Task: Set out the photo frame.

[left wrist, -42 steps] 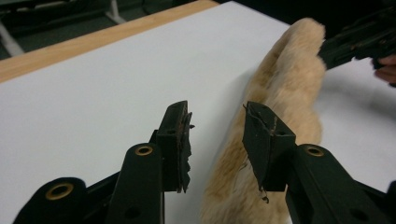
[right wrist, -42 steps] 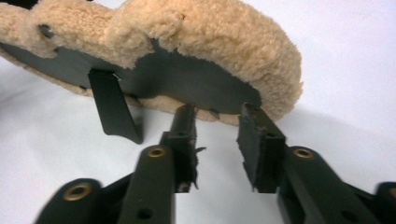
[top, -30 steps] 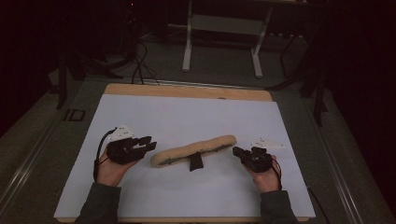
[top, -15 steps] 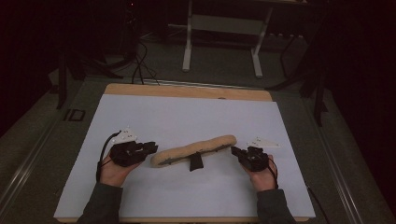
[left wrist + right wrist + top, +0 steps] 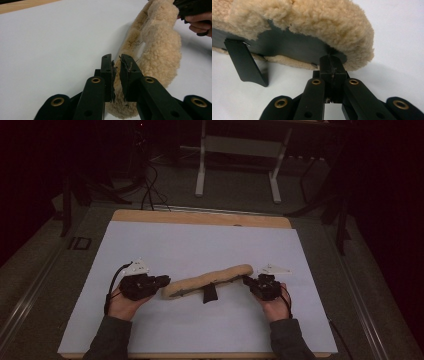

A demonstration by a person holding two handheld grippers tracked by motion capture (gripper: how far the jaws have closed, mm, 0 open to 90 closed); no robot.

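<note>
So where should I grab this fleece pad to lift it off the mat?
Probably by its two ends, coming in level from either side. The fleece pad lies long and narrow across the mat, and its fluffy ends are thin enough to pinch. The right gripper has its jaws shut at one end; the left gripper is at the other, jaws just closing.

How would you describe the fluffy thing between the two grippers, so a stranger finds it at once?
On the white sheet covering the table, look near the front edge between the two hands. There lies a long tan fleece pad; its woolly pile and short black strap set it apart.
</note>
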